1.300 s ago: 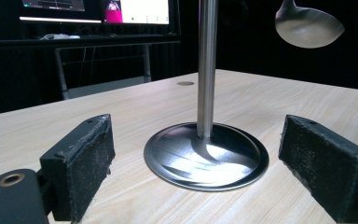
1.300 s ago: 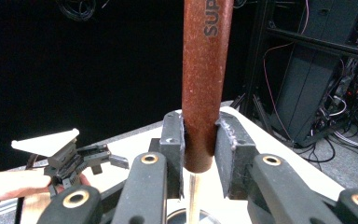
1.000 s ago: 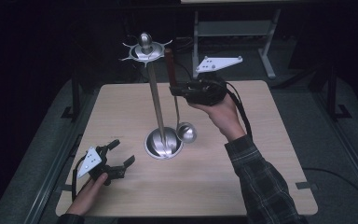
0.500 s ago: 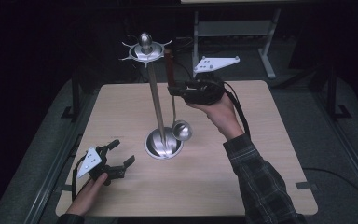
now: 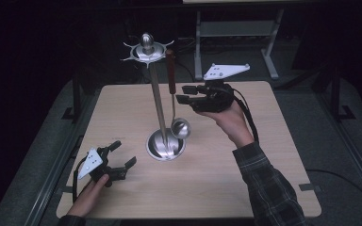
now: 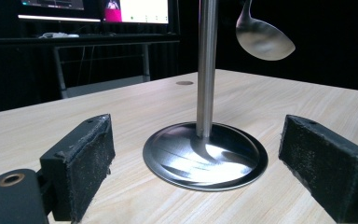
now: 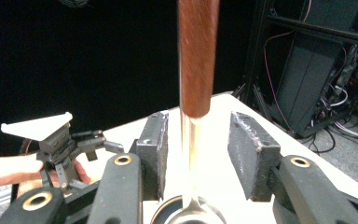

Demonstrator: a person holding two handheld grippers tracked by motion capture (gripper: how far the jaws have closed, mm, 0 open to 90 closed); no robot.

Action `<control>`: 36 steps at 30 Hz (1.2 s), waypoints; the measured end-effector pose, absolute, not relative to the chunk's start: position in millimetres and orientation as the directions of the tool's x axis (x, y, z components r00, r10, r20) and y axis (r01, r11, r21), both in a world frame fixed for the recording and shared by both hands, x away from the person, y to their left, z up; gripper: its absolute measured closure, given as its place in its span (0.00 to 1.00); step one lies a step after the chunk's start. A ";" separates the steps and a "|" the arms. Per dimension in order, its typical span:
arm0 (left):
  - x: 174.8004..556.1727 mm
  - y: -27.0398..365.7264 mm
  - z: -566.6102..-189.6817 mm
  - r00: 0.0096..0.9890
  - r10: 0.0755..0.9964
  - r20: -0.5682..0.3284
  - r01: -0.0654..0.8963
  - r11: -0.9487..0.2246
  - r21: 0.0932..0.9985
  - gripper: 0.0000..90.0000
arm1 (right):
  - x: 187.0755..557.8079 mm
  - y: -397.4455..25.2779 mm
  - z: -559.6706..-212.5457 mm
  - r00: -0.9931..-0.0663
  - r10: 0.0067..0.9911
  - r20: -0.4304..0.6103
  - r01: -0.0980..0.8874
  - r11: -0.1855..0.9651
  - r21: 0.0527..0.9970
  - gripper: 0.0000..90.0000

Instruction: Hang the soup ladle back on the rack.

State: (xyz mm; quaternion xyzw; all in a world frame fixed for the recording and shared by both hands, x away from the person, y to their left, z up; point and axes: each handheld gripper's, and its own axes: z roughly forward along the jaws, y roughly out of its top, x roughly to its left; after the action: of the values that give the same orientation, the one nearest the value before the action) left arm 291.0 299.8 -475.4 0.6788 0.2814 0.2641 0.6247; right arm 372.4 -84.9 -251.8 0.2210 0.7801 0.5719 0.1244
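While hanging from the star-shaped top (image 5: 146,51) of the steel stand (image 5: 158,101), ladle (image 5: 173,94) sits just right of the pole, brown wooden handle up, shiny bowl down and hovering a bit above the round base (image 5: 166,144). Right gripper (image 5: 185,94) held up off the desk (image 5: 217,188) at handle height, fingers spread and pointing left at the ladle, not touching it in the high view. Same story from the right gripper view: wooden handle (image 7: 196,56) and the thin metal shank below it standing in the gap between the two pads (image 7: 249,149), daylight on both sides, so open around it rather than pinching. Grey three-cornered plate riding on top of that gripper, cable trailing down past the plaid sleeve (image 5: 268,188). Left gripper (image 5: 122,155) parked low at the front left corner of the desk, well apart from the ladle, near the base but not on it, fingers spread wide and holding nothing. Left gripper view backs that up: both pads (image 6: 86,163) far apart with the stand's base (image 6: 205,156) framed between them farther off, pole going straight up, ladle bowl (image 6: 263,39) floating at the top right, clear of the desk. Dark room behind, monitors glowing in the back.
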 end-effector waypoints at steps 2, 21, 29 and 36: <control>291.0 299.9 -475.5 0.702 0.712 0.006 0.053 -0.060 0.997 0.11 | 370.7 -90.5 -255.2 -0.866 0.496 0.057 0.206 0.250 0.946 0.62; 290.7 300.0 -475.6 0.702 0.712 0.009 0.048 -0.060 0.997 0.11 | 345.8 -146.3 -304.7 -0.797 0.597 0.092 0.281 0.232 0.931 0.50; 290.1 300.3 -475.7 0.700 0.715 0.009 0.045 -0.057 0.997 0.11 | 332.1 -172.0 -337.6 -0.750 0.655 0.096 0.322 0.235 0.917 0.45; 288.9 300.9 -475.7 0.698 0.716 0.016 0.043 -0.063 0.997 0.11 | 322.9 -187.7 -364.5 -0.704 0.705 0.088 0.369 0.256 0.894 0.40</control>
State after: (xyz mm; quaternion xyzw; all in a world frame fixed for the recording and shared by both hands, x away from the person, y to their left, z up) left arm 288.9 300.9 -475.7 0.6775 0.2799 0.2695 0.6245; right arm 322.9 -187.7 -364.5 0.3465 0.7746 0.5020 0.1674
